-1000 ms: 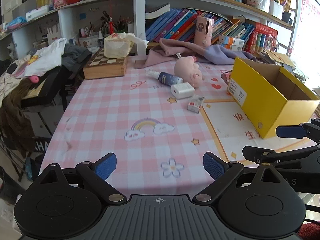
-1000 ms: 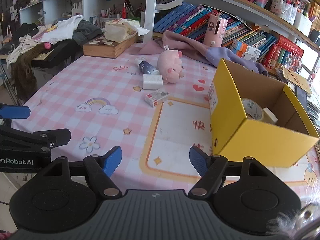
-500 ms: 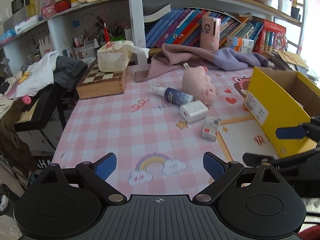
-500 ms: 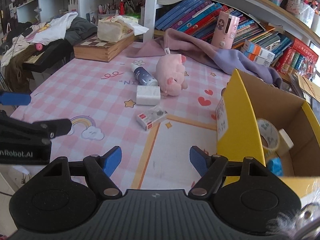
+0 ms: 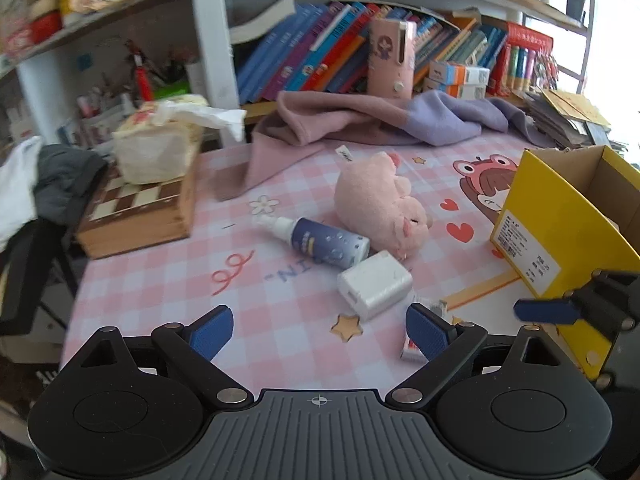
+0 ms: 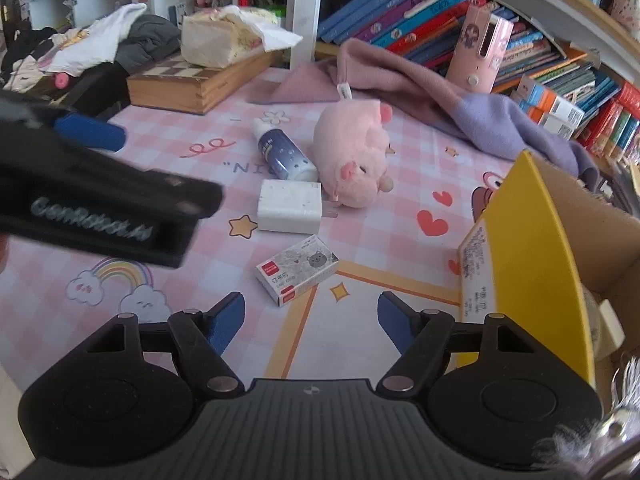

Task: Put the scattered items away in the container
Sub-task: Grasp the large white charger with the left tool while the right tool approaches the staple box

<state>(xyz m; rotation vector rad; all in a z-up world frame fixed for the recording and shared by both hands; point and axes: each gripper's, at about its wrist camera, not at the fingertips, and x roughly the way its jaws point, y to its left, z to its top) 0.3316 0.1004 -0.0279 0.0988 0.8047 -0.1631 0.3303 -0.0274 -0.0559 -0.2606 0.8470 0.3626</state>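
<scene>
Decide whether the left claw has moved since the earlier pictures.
Yes. The left claw has advanced across the table toward the white charger, judged against the chessboard box.

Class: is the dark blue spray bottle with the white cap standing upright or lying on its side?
Lying on its side. The dark blue spray bottle rests lengthwise on the pink checked tablecloth, beside the pink plush pig.

The left gripper (image 5: 319,327) has a ribbed grey body with a small crosshair mark at its middle, flanked by two round black discs, and black linkage arms with silver screw heads carry its blue-padded fingers (image 5: 211,330). The right gripper (image 6: 311,318) is built the same way: ribbed grey centre, black discs, silver screws, blue pads. Seen from the right wrist, the left gripper's black side bears pale "GenRobot.AI" lettering.
</scene>
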